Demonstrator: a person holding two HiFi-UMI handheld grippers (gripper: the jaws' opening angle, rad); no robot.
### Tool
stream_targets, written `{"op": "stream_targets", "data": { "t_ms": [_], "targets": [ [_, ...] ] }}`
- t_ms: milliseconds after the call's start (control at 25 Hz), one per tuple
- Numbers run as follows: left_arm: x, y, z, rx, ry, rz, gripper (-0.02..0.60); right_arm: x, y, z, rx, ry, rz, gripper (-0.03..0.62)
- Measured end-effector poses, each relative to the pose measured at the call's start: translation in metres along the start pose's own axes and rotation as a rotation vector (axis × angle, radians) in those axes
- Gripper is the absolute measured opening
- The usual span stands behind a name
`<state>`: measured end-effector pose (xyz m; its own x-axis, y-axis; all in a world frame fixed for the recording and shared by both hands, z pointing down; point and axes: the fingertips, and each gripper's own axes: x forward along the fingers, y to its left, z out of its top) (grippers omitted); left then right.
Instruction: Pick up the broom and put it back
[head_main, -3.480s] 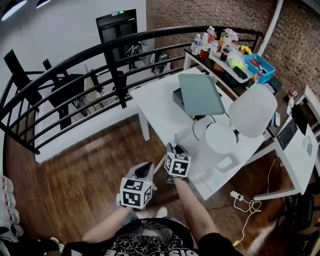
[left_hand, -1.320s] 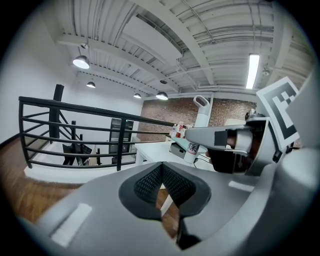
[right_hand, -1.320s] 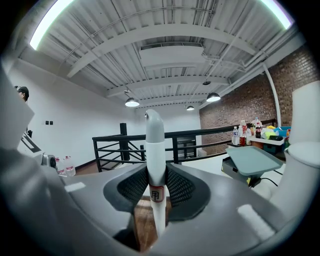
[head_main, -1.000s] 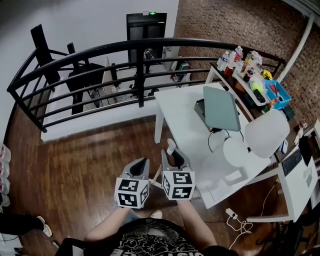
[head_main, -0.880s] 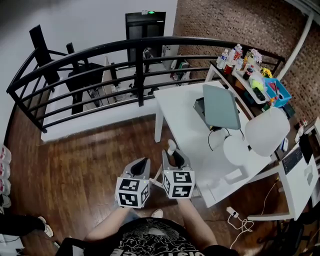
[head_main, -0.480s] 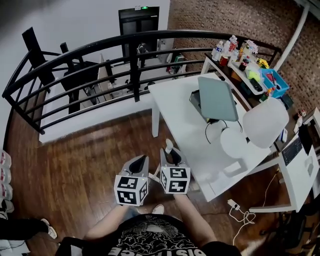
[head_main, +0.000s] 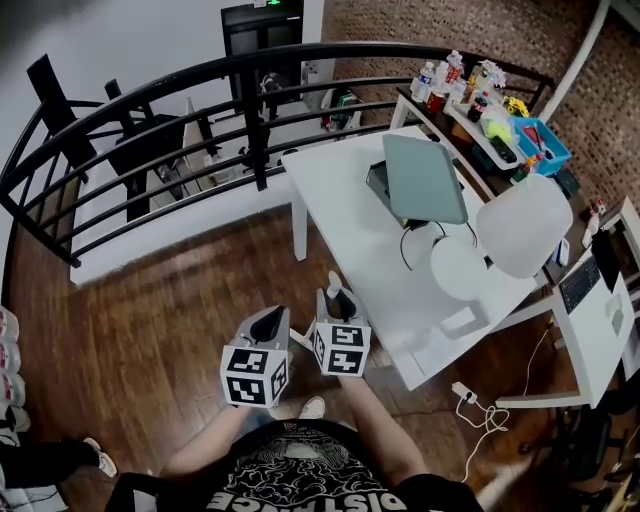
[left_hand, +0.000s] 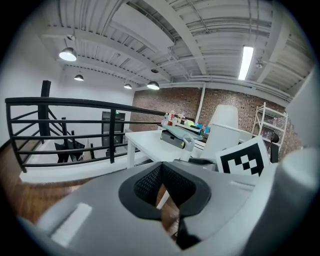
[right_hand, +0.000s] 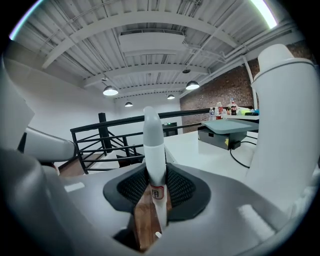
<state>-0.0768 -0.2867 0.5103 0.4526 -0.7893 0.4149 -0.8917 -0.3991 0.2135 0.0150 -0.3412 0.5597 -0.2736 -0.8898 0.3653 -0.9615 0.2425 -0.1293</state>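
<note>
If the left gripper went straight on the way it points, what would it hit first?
Probably the wooden floor, just short of the white table's leg; depth is unclear.

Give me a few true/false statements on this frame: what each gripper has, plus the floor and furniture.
1. The right gripper is clamped on a white broom handle. True.
2. The left gripper grips the same handle. False: its jaws are together with nothing between them.
3. The floor is grey carpet. False: it is dark wood boards.
4. A white chair stands at the white table. True.
5. A black railing runs along the far side of the table. True.
</note>
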Motion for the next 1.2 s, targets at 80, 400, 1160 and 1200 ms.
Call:
{"op": "stream_targets", "data": {
  "t_ms": [80,400,1160,1200],
  "targets": [
    [0.001,-0.003,-0.001,0.004,0.004,-0.005,0.005,0.0,-0.005,0.001,0.002,-0.001,-0.012,0.101],
    [0.006,-0.011,-0.004,0.015,0.012,-0.021,0.005,0.001,-0.033,0.002,0.014,-0.01,-0.047,0.1],
    [0.017,-0.032,-0.009,0.032,0.029,-0.055,0.005,0.006,-0.081,-0.001,-0.001,0.01,-0.127,0.101],
    [0.017,-0.032,-0.01,0.032,0.03,-0.055,0.005,0.006,-0.083,-0.002,-0.001,0.011,-0.131,0.101]
  ]
}}
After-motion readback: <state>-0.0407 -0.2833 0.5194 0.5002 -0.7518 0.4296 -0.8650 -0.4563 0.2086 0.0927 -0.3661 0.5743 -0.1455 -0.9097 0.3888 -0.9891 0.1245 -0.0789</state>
